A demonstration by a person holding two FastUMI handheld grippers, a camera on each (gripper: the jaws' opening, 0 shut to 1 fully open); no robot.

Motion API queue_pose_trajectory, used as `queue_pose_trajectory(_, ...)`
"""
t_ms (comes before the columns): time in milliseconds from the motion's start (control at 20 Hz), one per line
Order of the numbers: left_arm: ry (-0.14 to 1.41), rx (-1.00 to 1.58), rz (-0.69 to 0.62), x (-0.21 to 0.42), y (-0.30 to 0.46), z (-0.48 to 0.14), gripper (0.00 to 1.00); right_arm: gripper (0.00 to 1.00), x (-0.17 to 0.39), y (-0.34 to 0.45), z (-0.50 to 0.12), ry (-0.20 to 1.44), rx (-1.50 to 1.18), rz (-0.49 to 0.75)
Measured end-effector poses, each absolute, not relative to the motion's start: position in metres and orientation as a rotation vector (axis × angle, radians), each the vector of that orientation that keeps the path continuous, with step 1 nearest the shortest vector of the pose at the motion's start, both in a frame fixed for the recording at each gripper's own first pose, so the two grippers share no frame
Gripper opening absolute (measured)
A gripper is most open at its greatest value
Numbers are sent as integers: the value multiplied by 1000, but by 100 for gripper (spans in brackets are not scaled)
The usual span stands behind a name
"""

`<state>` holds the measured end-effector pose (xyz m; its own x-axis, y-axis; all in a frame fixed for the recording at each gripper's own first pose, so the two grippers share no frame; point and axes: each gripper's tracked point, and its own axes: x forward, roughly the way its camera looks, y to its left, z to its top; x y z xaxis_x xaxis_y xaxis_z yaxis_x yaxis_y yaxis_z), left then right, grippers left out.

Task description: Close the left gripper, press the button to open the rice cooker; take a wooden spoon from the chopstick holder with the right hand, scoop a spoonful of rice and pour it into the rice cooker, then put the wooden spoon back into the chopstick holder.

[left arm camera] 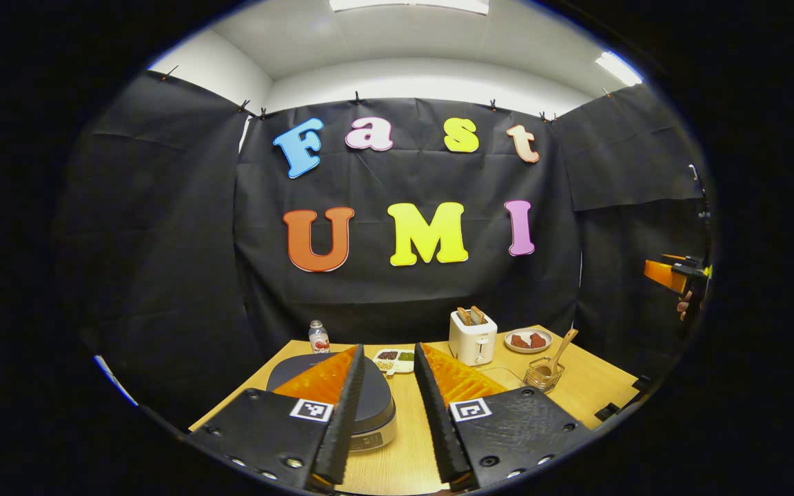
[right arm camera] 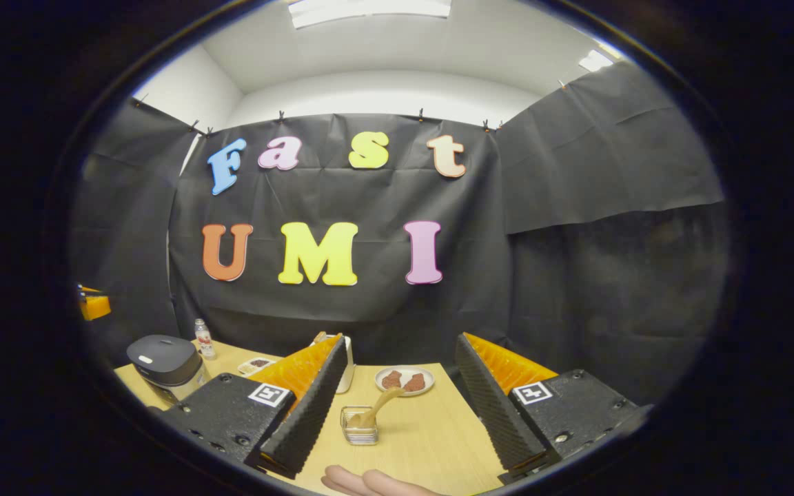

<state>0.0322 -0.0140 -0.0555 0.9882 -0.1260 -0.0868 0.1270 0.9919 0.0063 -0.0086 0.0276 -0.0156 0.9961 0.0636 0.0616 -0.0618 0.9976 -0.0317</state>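
The rice cooker (left arm camera: pixel 369 406) with its dark lid down sits on the wooden table (left arm camera: pixel 404 448), just beyond my left gripper (left arm camera: pixel 389 348), partly behind one finger. My left gripper is open and holds nothing. The wooden spoon (left arm camera: pixel 562 348) leans in the wire chopstick holder (left arm camera: pixel 544 375) to the right. A white divided dish of grains (left arm camera: pixel 394 359) lies behind the cooker. My right gripper (right arm camera: pixel 402 341) is wide open above the table, with the chopstick holder (right arm camera: pixel 360 425) and spoon (right arm camera: pixel 380 403) low between its fingers. The rice cooker (right arm camera: pixel 166 362) stands at the far left.
A white toaster (left arm camera: pixel 473 336), a plate of brown pieces (left arm camera: pixel 528 339) and a small bottle (left arm camera: pixel 318 336) stand along the table's back. A person's hand (right arm camera: pixel 369 482) rests at the table's near edge. The other gripper (left arm camera: pixel 676 275) hovers at the far right.
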Motion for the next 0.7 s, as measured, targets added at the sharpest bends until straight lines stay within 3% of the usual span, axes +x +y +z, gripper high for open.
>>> queue_pose_trajectory(100,110,38,-125,43,-10,-69,28,99,-7,29,-20,-63,-30,68)
queue_pose_trajectory(200,112,71,-72,49,3,-73,24,100,-6,28,-28,-54,-34,66)
queue_pose_trajectory(250,151,62,-50,52,10,-82,0,100,-5,26,-31,-51,-38,64)
queue_pose_trajectory(700,520,-28,71,99,48,-182,0,100,-1,24,-61,-21,-35,83)
